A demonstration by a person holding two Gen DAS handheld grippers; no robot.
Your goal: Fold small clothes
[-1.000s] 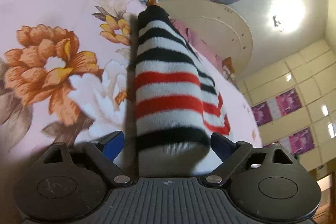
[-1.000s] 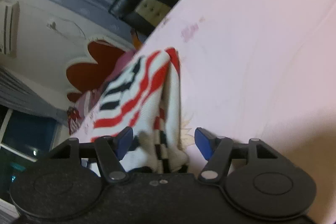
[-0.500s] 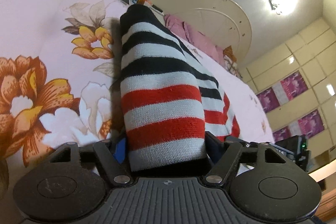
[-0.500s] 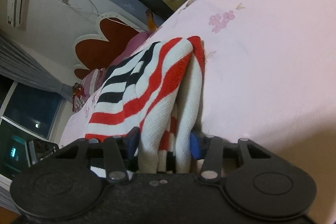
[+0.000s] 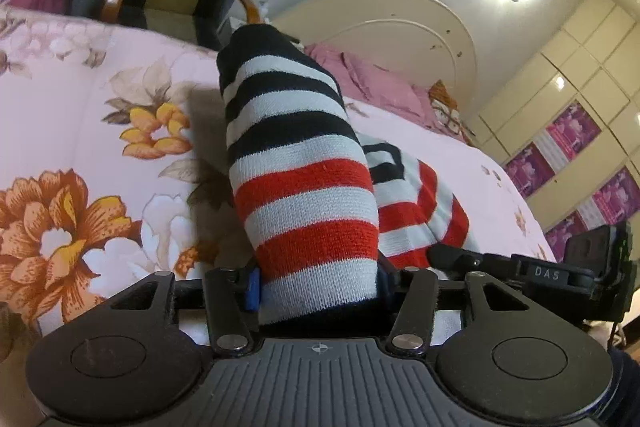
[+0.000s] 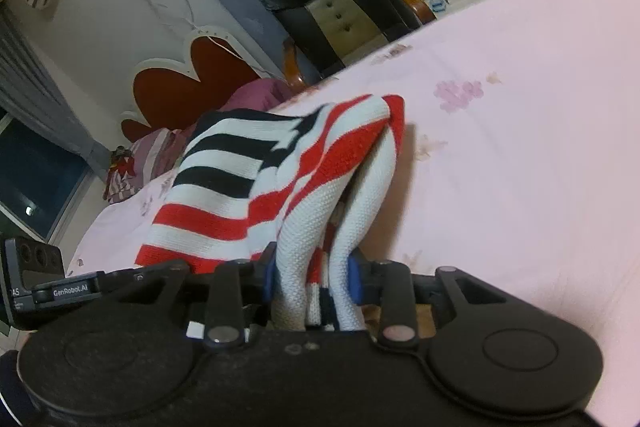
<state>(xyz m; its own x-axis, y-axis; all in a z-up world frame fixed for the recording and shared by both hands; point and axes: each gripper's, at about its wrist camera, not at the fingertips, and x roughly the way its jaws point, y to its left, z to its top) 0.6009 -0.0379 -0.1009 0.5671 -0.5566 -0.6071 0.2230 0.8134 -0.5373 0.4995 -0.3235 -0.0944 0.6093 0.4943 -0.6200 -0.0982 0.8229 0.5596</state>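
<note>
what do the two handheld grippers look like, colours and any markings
Both the left gripper and the right gripper are matte black plastic with round side discs, silver rivets on the linkage arms and blue pads on the jaws. The left has a ribbed top; GenRobot.AI lettering shows in the right view.

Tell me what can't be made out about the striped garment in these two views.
- Striped garment: left wrist view, near end hidden behind the left hand-held gripper.
- Its inner layers: right wrist view, bunched inside the right hand-held gripper.
- Garment type and full shape: unclear in both views.
</note>
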